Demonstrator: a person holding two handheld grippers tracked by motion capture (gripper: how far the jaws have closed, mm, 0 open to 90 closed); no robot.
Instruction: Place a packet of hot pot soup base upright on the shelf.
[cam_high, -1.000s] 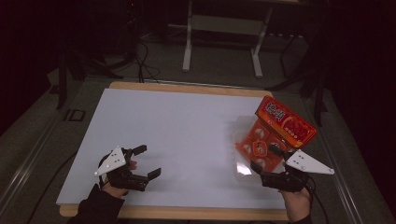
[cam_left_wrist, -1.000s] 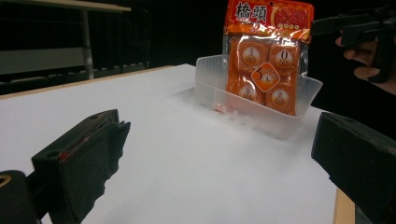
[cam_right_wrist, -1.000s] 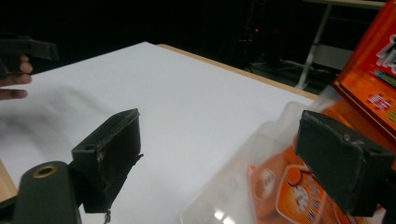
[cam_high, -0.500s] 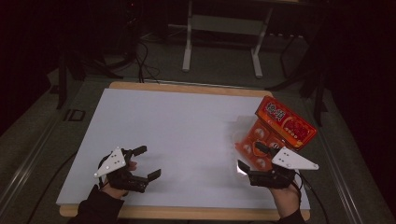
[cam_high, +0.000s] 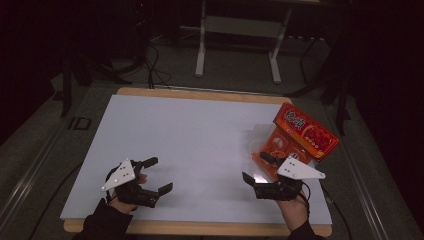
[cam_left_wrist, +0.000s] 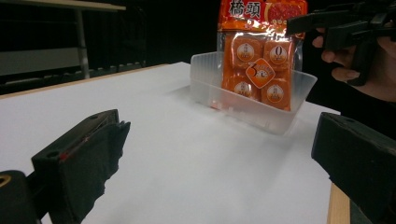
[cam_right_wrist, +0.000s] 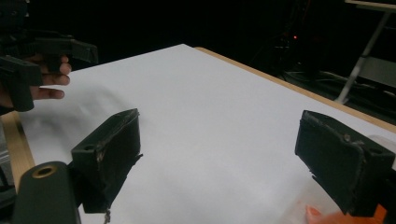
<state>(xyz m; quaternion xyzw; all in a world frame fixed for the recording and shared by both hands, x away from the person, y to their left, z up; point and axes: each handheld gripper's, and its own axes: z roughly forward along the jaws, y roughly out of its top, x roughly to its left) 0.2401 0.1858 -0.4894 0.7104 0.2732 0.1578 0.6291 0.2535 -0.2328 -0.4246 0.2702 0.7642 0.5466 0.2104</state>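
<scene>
Grippers number two, both gaping wide and holding nothing. One right gripper (cam_high: 258, 168) hovers low over the white table (cam_high: 200, 140) near its front right edge, and just beyond it, close to its far jaw, sits one clear plastic tray (cam_left_wrist: 252, 100). One orange snack bag (cam_high: 300, 137) stands tilted in that tray, leaning back toward the table's right edge. One left gripper (cam_high: 156, 175) rests well apart at the front left, jaws pointing across the bare tabletop toward the tray.

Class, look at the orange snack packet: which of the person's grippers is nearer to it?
Right. The right gripper sits just beside the orange snack packet; the left gripper is across the table.
</scene>
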